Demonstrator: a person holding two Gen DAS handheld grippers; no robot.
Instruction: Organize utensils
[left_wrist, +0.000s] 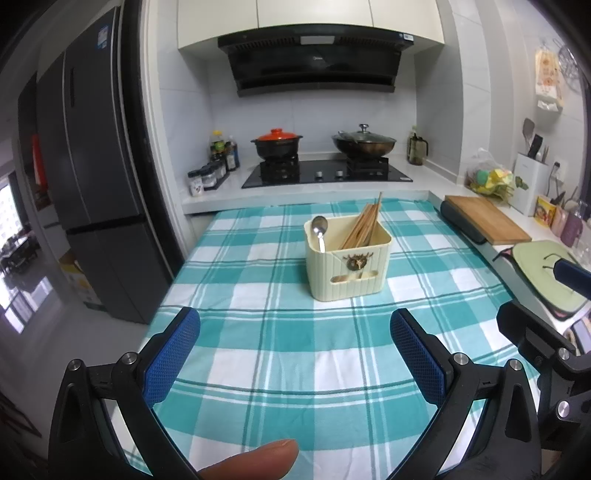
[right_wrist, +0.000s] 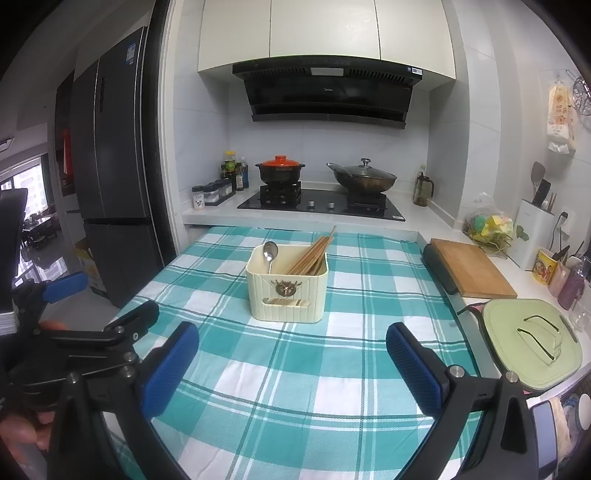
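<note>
A cream utensil holder stands on the teal checked tablecloth. A metal spoon stands in its left compartment and several wooden chopsticks lean in its right one. My left gripper is open and empty, well in front of the holder. My right gripper is open and empty, close in front of the holder. The left gripper's body shows at the left of the right wrist view.
A stove with an orange-lidded pot and a lidded wok is behind the table. A wooden cutting board and a green lidded pan lie on the counter at right. A fridge stands at left.
</note>
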